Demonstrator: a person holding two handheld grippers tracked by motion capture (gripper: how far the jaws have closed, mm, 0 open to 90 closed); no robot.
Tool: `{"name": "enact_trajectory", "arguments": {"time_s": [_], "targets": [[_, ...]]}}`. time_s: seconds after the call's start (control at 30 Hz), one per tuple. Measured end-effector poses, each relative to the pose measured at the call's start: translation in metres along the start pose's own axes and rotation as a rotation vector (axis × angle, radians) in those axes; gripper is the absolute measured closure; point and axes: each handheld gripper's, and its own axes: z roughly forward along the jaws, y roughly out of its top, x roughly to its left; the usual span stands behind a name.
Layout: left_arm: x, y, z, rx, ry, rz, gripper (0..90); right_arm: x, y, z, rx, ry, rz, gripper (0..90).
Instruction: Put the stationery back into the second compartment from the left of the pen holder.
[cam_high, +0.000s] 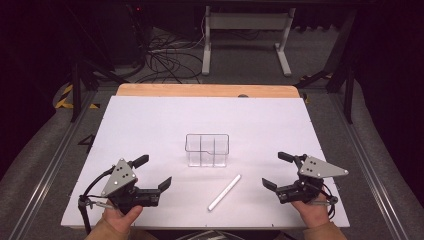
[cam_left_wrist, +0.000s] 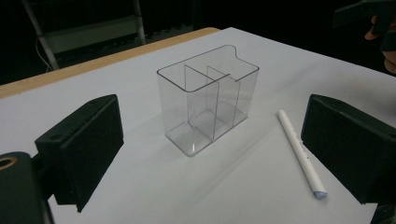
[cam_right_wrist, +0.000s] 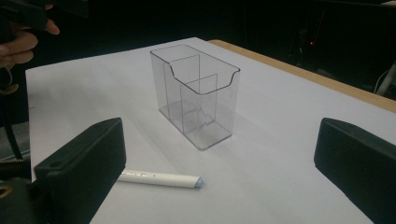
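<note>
A clear, hard-plastic organiser box (cam_high: 207, 150) with thin inner dividers stands upright mid-table on the smooth white sheet (cam_high: 150, 120), and a slim white pen (cam_high: 224, 192) lies flat just in front of it. The left gripper (cam_high: 152, 171) and right gripper (cam_high: 274, 170) rest low at either side, jaws spread wide and empty, with bare sheet between them and the pen.
</note>
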Motion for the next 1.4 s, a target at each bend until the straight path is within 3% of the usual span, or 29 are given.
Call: {"name": "enact_trajectory", "arguments": {"time_s": [0.27, 0.53, 0.63, 0.73, 0.97, 1.4], "targets": [[-0.007, 0.014, 0.009, 0.031, -0.049, -0.031, 9.0, -0.001, -0.005, 0.000, -0.009, 0.010, 0.029, 3.3], [-0.017, 0.025, 0.022, 0.061, -0.093, -0.009, 10.4, 0.000, -0.006, -0.001, -0.003, 0.011, 0.032, 2.2], [-0.022, 0.031, 0.031, 0.092, -0.142, 0.005, 13.0, 0.000, -0.006, 0.000, -0.001, 0.014, 0.032, 2.6], [-0.029, 0.037, 0.040, 0.132, -0.186, -0.005, 14.6, -0.001, -0.006, 0.000, 0.017, 0.023, 0.029, 3.1], [-0.043, 0.045, 0.063, 0.223, -0.180, 0.030, 15.1, -0.001, -0.006, -0.001, 0.013, 0.028, 0.034, 3.8], [-0.066, 0.043, 0.108, 0.384, -0.219, 0.025, 17.1, -0.004, -0.005, -0.006, 0.011, 0.024, 0.035, 4.3]]}}
